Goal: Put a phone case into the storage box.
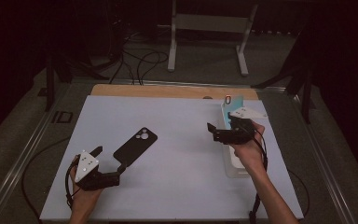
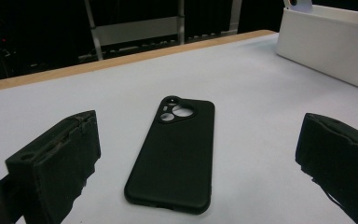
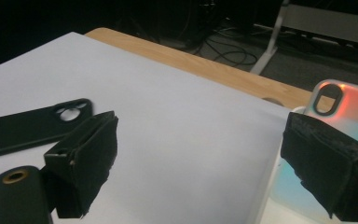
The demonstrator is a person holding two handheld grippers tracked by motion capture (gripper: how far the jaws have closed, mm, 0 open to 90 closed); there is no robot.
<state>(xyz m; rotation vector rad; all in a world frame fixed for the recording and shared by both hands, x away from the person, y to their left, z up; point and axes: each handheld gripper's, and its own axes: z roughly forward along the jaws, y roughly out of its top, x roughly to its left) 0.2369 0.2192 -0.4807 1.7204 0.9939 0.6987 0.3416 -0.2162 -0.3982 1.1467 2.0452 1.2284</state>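
The black phone case (image 2: 173,156) lies flat and thin on the table (image 1: 182,140), so my left hand-held gripper (image 1: 109,161) could skid over it or push it toward the far edge instead of catching its sides; its jaws stand wide apart, holding nothing, with the case just ahead between them, toward the table's left near corner; my right hand-held gripper (image 1: 214,130), likewise open and empty, hovers by the white bin (image 1: 237,168) at the right edge, beside a pale case (image 3: 340,105) standing in it, which a careless nudge might tip.

matt black phone case (image 2: 175,154), smooth white table (image 2: 261,88)
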